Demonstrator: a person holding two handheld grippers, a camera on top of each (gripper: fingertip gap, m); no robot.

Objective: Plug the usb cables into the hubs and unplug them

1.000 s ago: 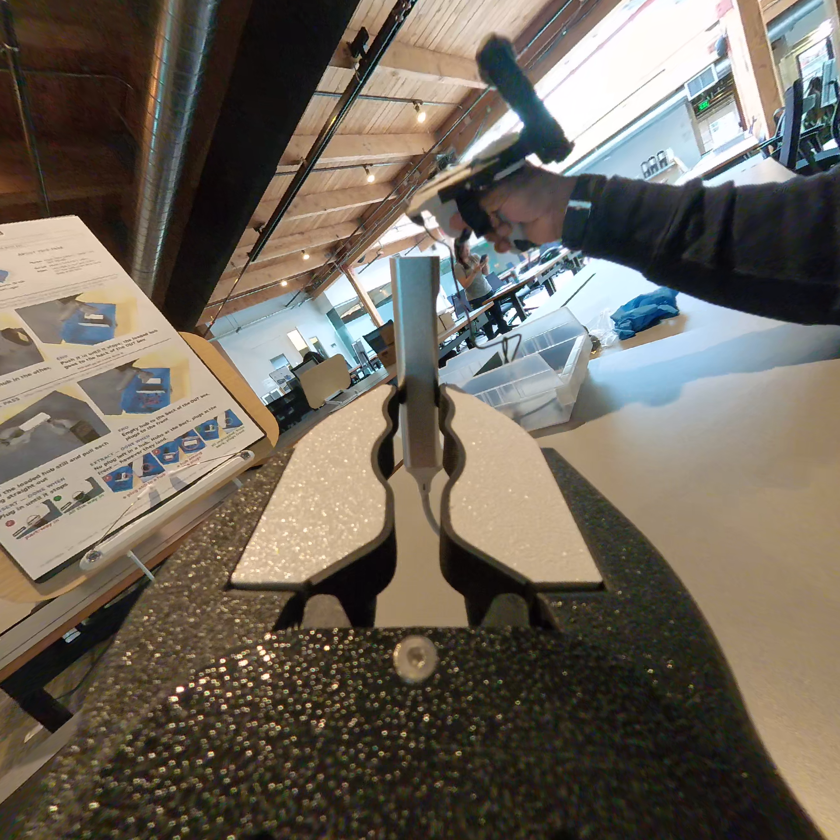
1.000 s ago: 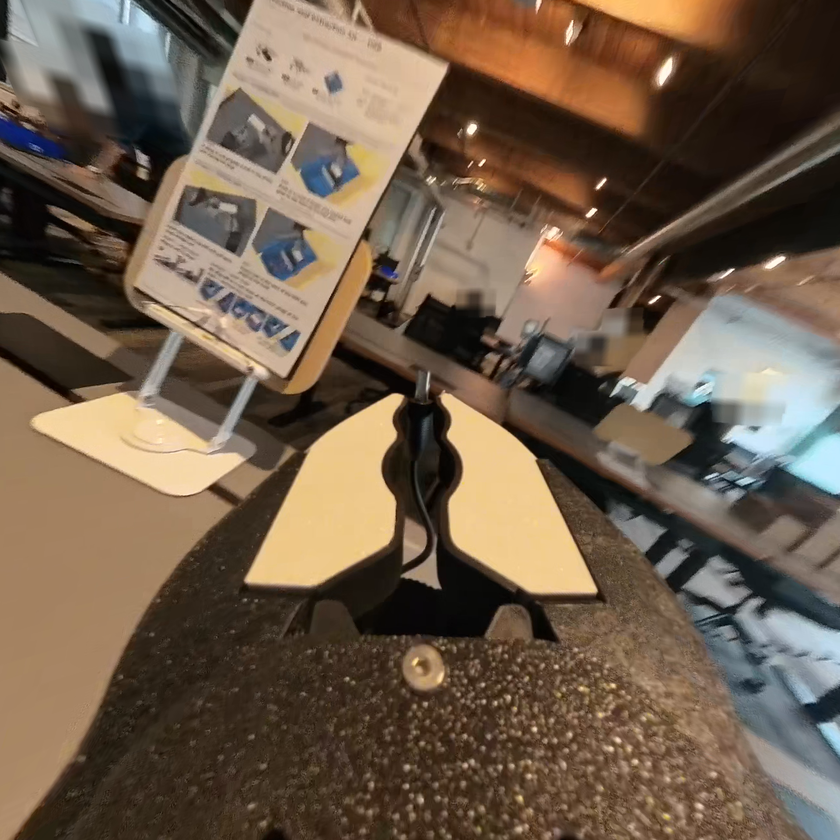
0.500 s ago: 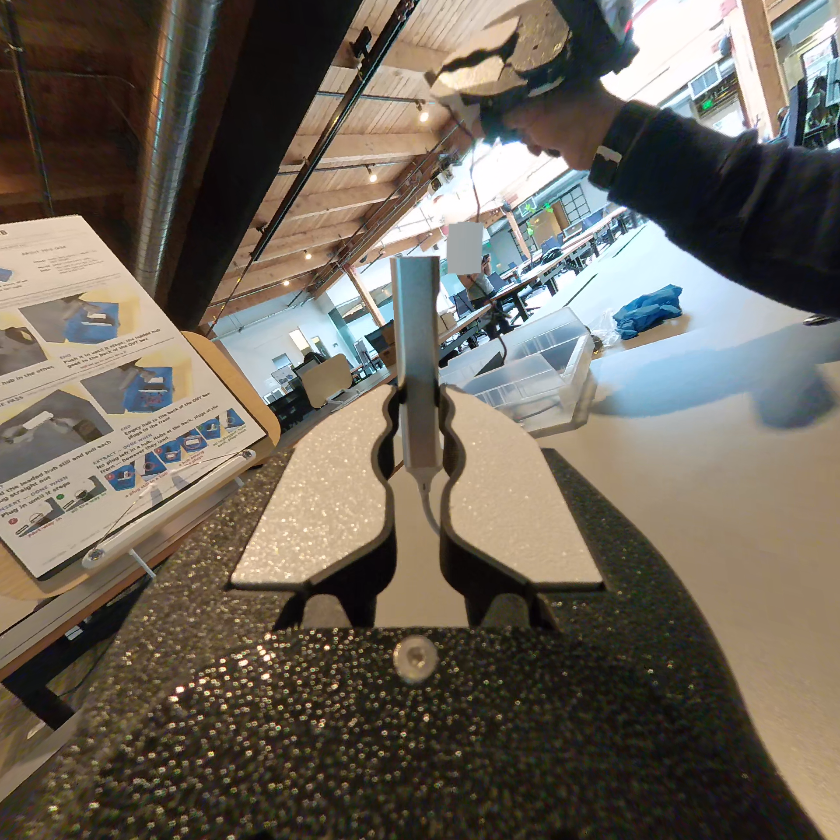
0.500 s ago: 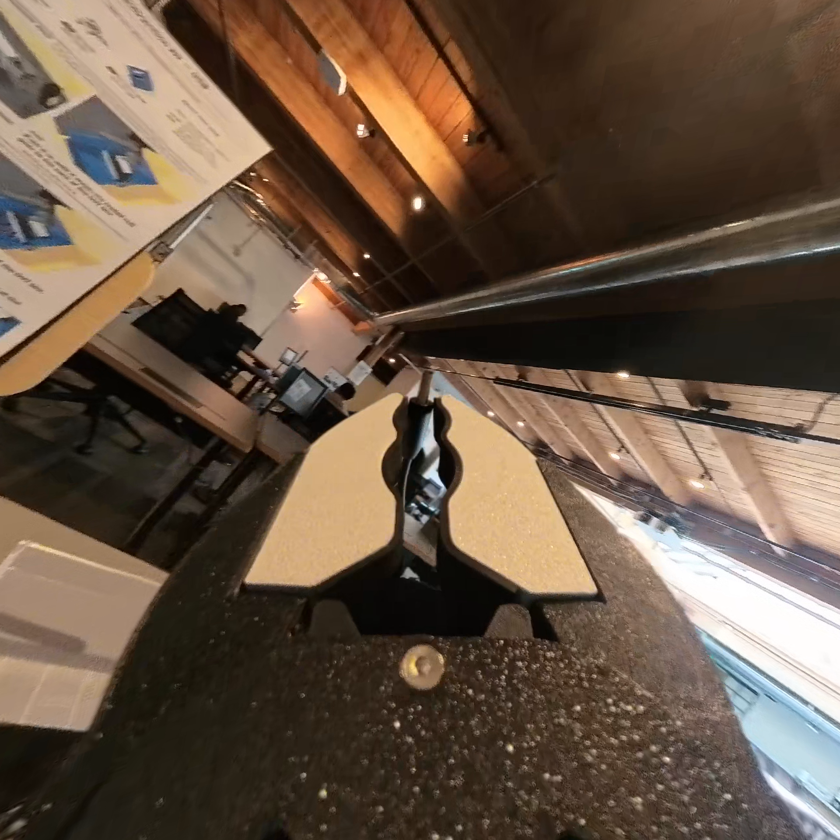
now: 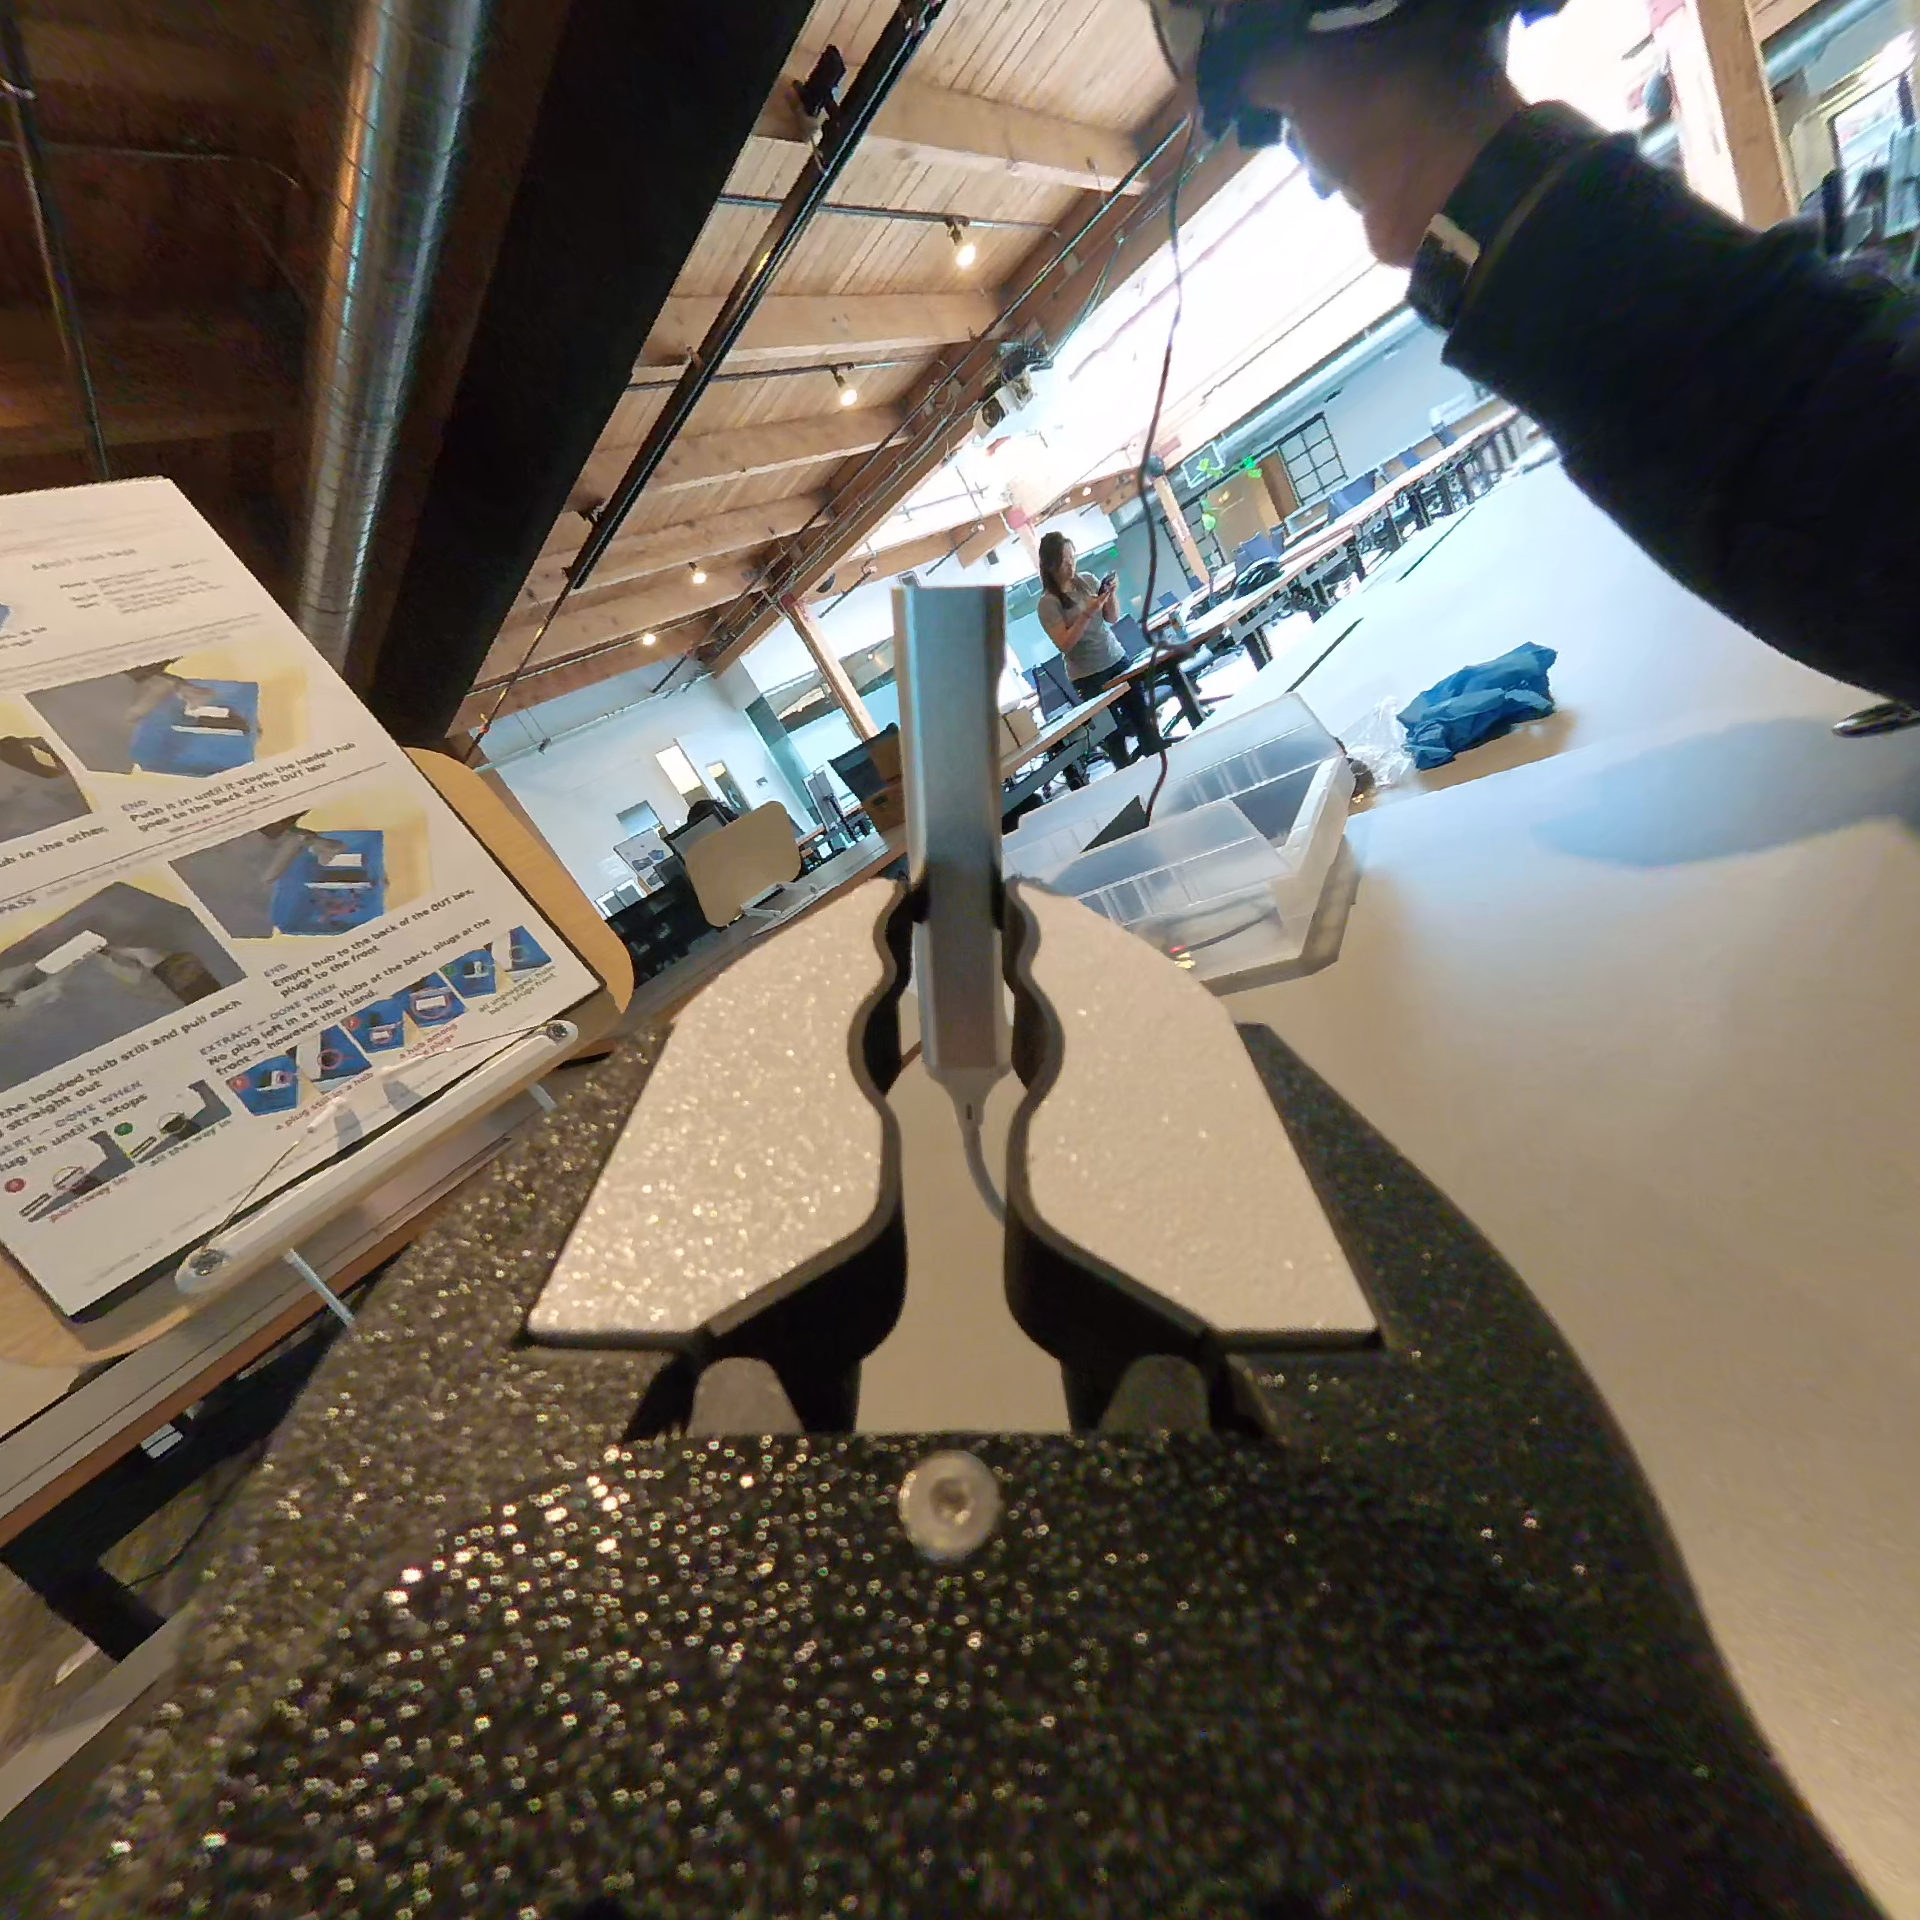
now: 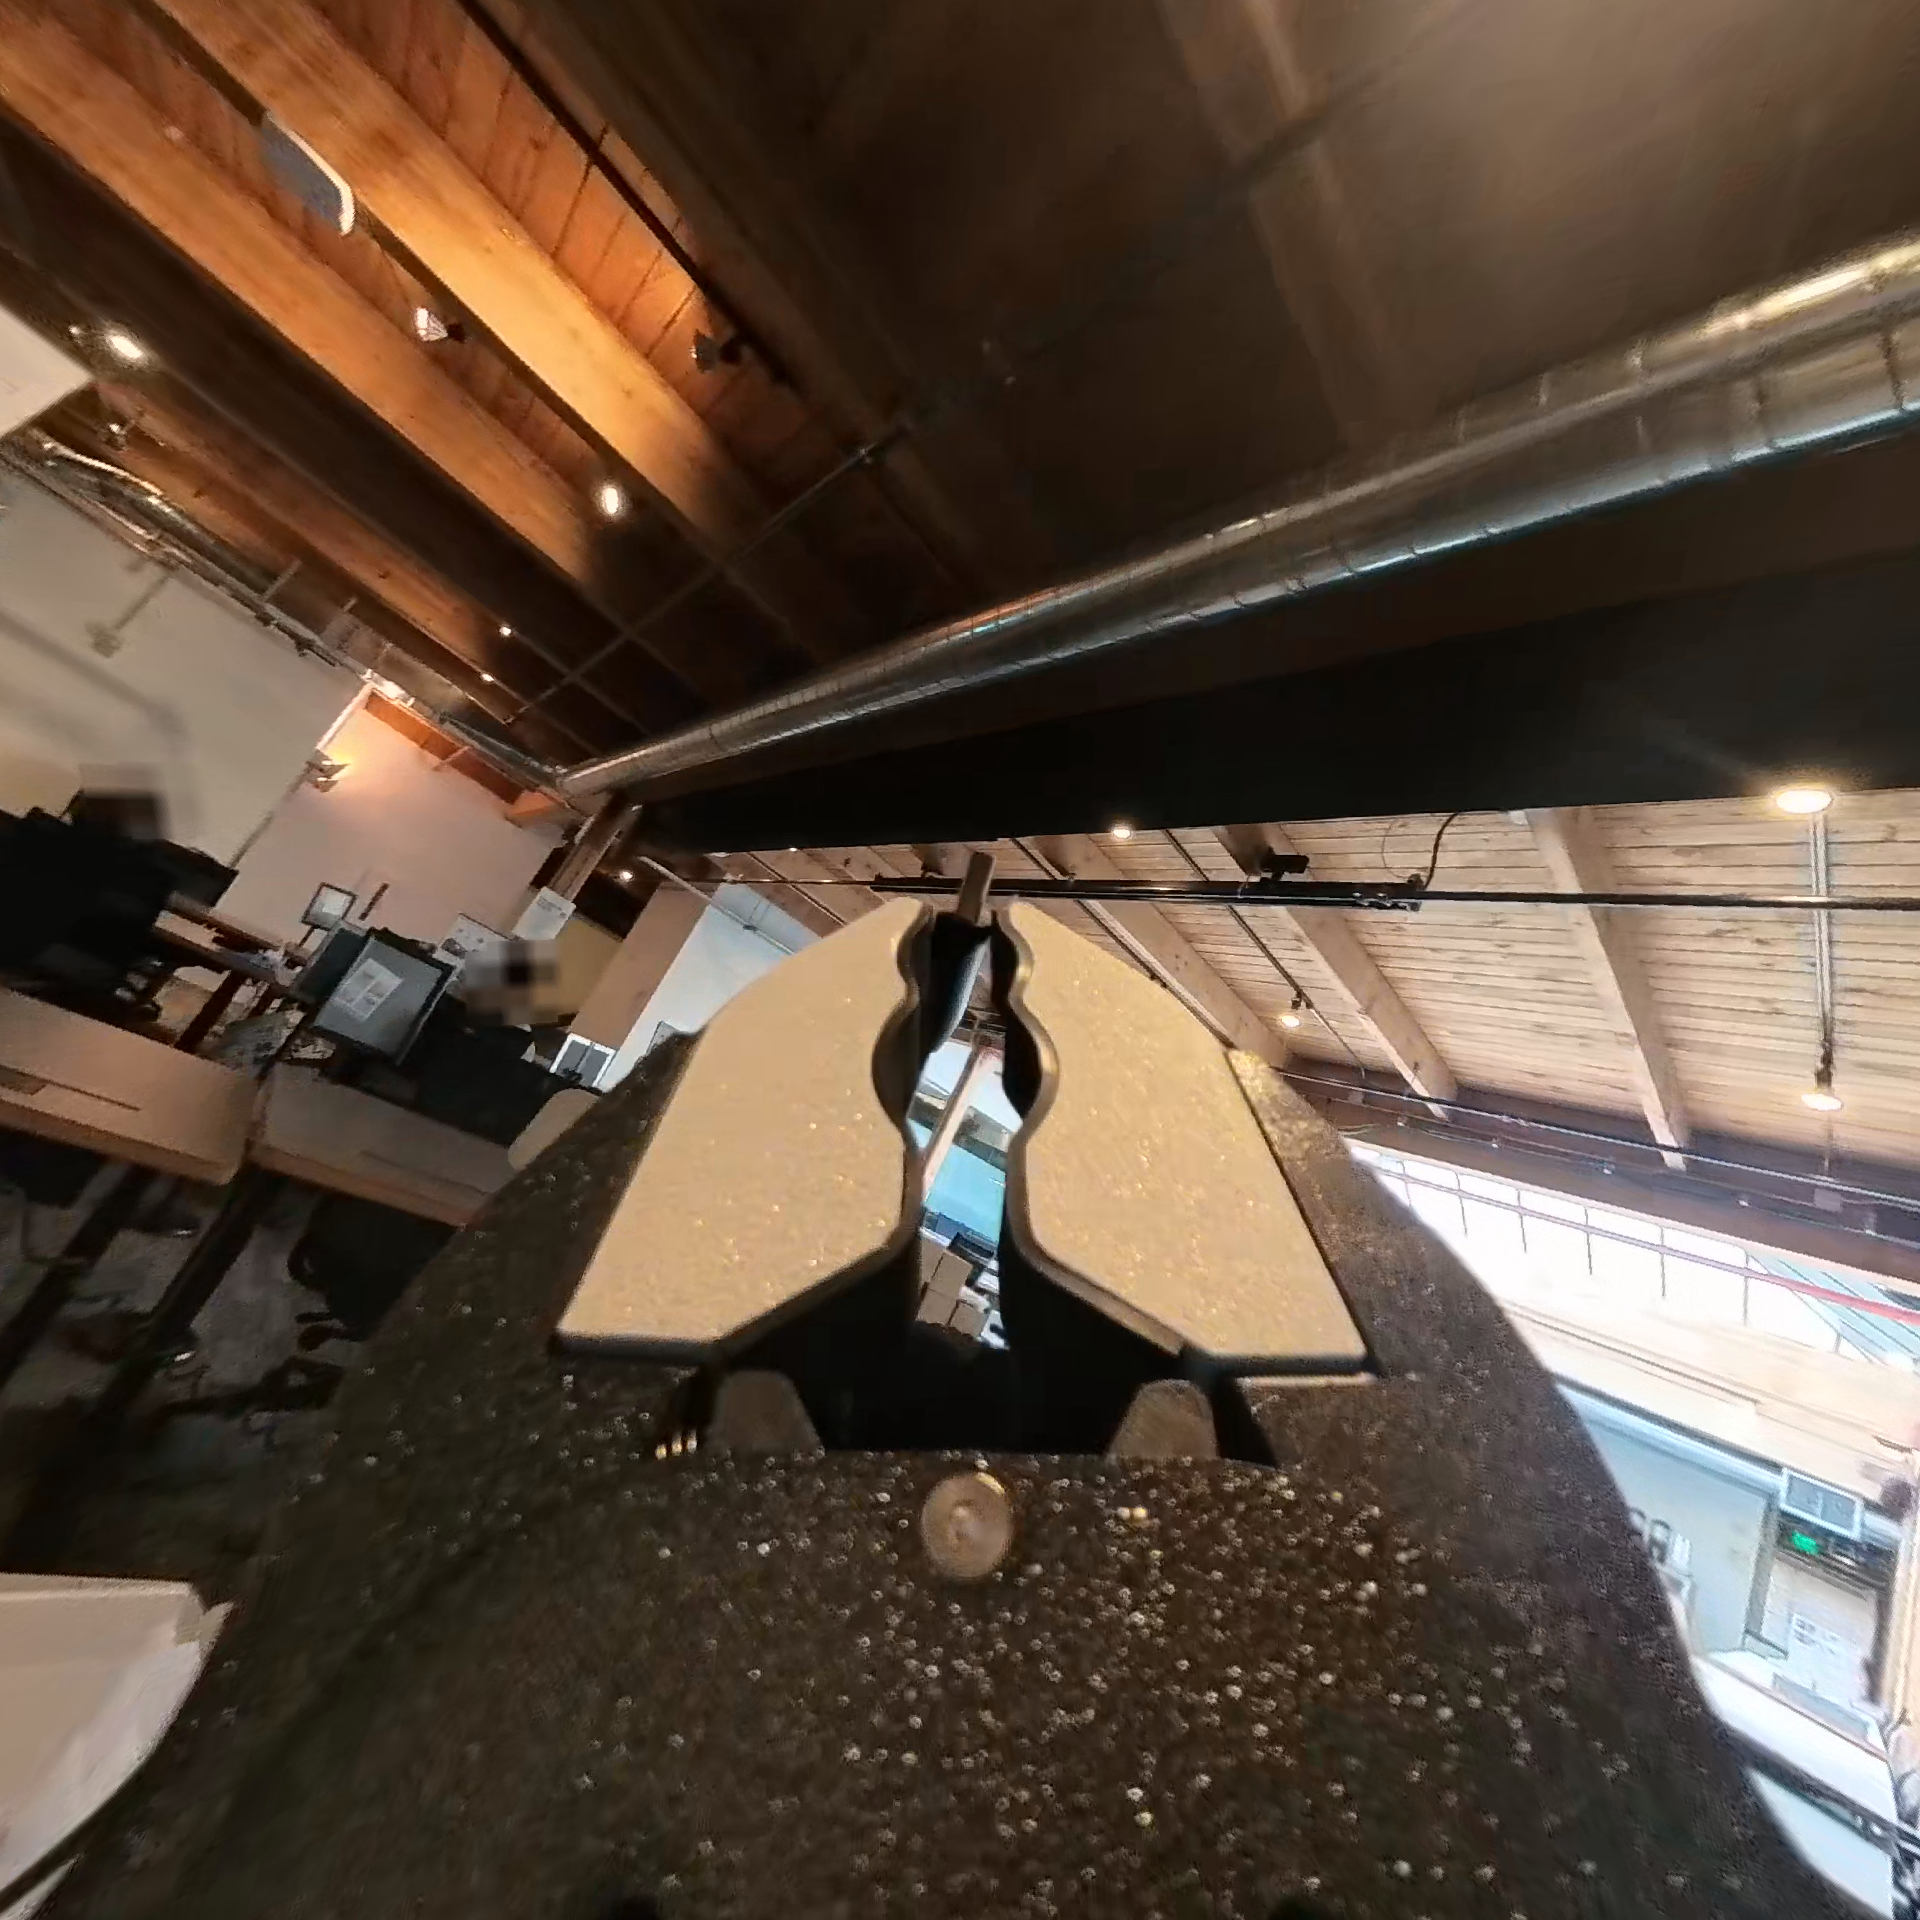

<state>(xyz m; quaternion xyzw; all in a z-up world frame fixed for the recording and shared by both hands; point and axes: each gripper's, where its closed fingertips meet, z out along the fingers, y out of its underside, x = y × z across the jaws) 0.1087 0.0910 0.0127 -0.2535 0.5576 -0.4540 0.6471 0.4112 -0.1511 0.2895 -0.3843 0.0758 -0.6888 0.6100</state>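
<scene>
My left gripper [image 5: 958, 914] is shut on a slim silver USB hub [image 5: 951, 790] that stands up between its fingertips, with its white cable [image 5: 977, 1153] trailing back between the fingers. My right gripper [image 6: 964, 925] is shut on a black USB plug [image 6: 958, 971] whose metal tip [image 6: 977, 883] sticks out past the fingertips; it points up at the ceiling. In the left wrist view the right gripper's underside [image 5: 1226, 62] shows at the top edge, held by a hand with a dark sleeve [image 5: 1714, 416], and its thin black cable [image 5: 1169, 416] hangs down.
A clear plastic bin [image 5: 1195, 842] stands on the grey table [image 5: 1610, 1143] ahead of the left gripper. An instruction sheet on a wooden stand [image 5: 208, 883] is at the left. A blue cloth [image 5: 1475, 701] lies farther back. A person stands in the background. The gap from one gripper's tips to the other's is roughly 50 centimetres.
The right gripper has risen and tilted upward with the plug, going from facing the instruction sheet to facing the ceiling. The left gripper and hub have stayed still.
</scene>
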